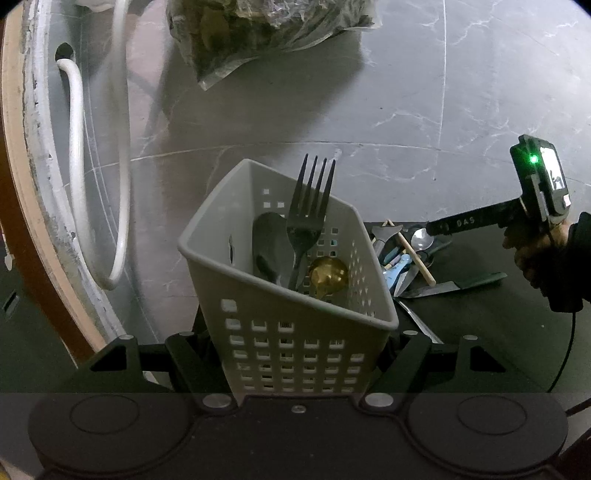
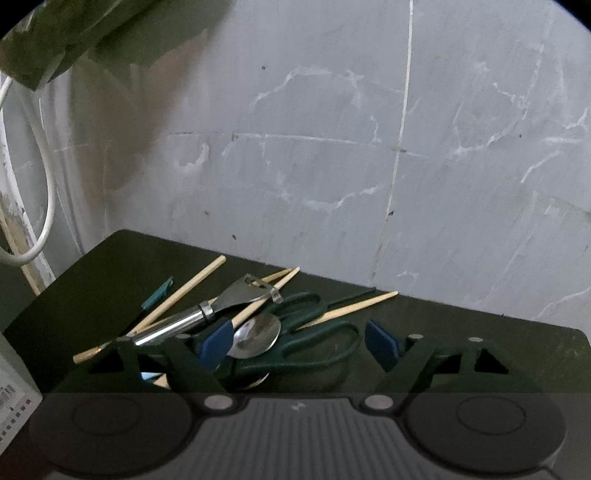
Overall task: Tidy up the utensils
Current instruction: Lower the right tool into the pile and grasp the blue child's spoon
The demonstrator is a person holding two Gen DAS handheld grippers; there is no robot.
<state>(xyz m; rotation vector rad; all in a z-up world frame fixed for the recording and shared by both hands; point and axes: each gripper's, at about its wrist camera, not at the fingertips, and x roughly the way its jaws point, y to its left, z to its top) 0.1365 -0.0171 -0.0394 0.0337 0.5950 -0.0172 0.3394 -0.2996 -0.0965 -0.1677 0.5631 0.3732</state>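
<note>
My left gripper (image 1: 295, 354) is shut on a grey perforated utensil basket (image 1: 236, 229), one finger on each side wall. Standing in the basket are a black fork (image 1: 308, 221), a dark spoon (image 1: 269, 243) and a gold round-headed piece (image 1: 328, 275). To its right a pile of utensils (image 1: 410, 254) lies on the black table. My right gripper (image 2: 299, 349) is open low over that pile. A metal spoon (image 2: 258, 336) lies by its left blue pad (image 2: 216, 347), and green scissors (image 2: 317, 339) lie between the pads. Neither pad presses on anything.
Wooden chopsticks (image 2: 184, 291), a steel-handled peeler (image 2: 207, 310) and a teal clip (image 2: 157, 293) lie in the pile, with a knife (image 1: 454, 284) beside it. The table's far edge (image 2: 443, 304) drops to marble floor. A white hose (image 1: 77, 166) and a plastic bag (image 1: 266, 29) lie beyond.
</note>
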